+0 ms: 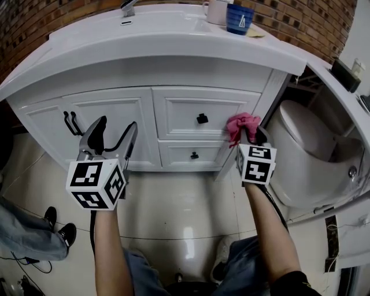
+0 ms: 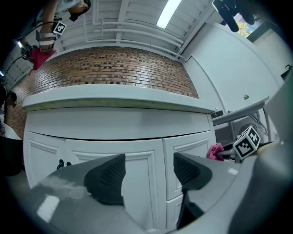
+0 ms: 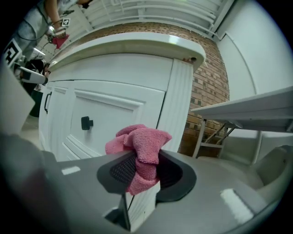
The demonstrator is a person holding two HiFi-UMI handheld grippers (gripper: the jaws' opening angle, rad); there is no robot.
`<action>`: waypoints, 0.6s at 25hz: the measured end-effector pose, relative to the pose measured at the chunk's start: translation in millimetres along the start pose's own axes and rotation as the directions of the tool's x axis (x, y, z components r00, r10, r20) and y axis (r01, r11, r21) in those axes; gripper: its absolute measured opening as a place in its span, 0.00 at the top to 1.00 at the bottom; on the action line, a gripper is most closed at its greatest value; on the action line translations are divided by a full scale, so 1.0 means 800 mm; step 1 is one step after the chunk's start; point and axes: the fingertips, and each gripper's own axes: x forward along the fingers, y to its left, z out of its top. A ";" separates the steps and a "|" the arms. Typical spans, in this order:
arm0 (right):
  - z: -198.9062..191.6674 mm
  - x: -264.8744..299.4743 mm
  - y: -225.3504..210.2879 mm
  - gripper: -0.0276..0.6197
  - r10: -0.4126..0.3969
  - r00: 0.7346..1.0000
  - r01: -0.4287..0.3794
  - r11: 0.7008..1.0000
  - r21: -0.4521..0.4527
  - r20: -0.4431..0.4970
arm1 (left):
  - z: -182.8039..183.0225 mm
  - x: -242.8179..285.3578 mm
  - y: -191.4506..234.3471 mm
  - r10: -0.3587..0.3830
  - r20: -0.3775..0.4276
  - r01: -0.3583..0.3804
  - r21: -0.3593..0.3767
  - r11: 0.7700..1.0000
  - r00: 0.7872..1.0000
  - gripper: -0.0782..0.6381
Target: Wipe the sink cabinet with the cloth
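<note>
The right gripper (image 3: 145, 171) has its jaws clamped on a bunched-up pink terry cloth (image 3: 142, 141). The wad pokes up above the jaws, with a bit hanging down between them. In the head view that cloth (image 1: 241, 124) sits at the right end of the white sink cabinet (image 1: 115, 110). It's level with the upper drawer (image 1: 173, 113), right where the drawer front meets the ribbed corner post (image 1: 270, 95). It looks pressed up against the cabinet there, but none of the views really settles whether it's touching.

The left gripper (image 2: 149, 176) is spread wide with nothing between the jaws, just white panel showing through the gap. From above it (image 1: 115, 126) hangs in front of the cabinet door (image 1: 118, 124), a little to the right of the pair of black door handles (image 1: 72, 122), and clear of the surface.

Each drawer has a small black knob: the upper one (image 1: 202, 118) is just left of the cloth and the lower one (image 1: 194, 155) is below that. Up on the white sink top (image 1: 173, 34) there's a dark blue cup (image 1: 239, 18) beside a white mug (image 1: 217, 10), plus a chrome faucet (image 1: 128, 7) at the back. There's a brick wall (image 1: 46, 17) behind it all, a white toilet (image 1: 306, 156) right of the cabinet and glossy pale tile floor (image 1: 173, 202) below.
</note>
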 end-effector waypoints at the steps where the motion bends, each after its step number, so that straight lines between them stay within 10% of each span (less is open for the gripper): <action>1: -0.002 0.001 -0.001 0.77 -0.001 1.000 0.001 1.000 -0.007 0.004 | 0.001 0.000 -0.001 -0.001 0.001 0.001 0.001 1.000 1.000 0.43; 6: -0.020 0.000 0.076 0.77 0.149 0.989 -0.149 0.989 -0.021 -0.022 | 0.000 0.003 -0.001 0.002 0.001 -0.002 0.001 1.000 1.000 0.43; 15: 0.020 -0.011 0.321 0.77 0.465 0.880 -0.456 0.884 -0.100 0.098 | 0.010 -0.015 0.040 0.069 0.030 -0.067 -0.067 0.996 0.997 0.43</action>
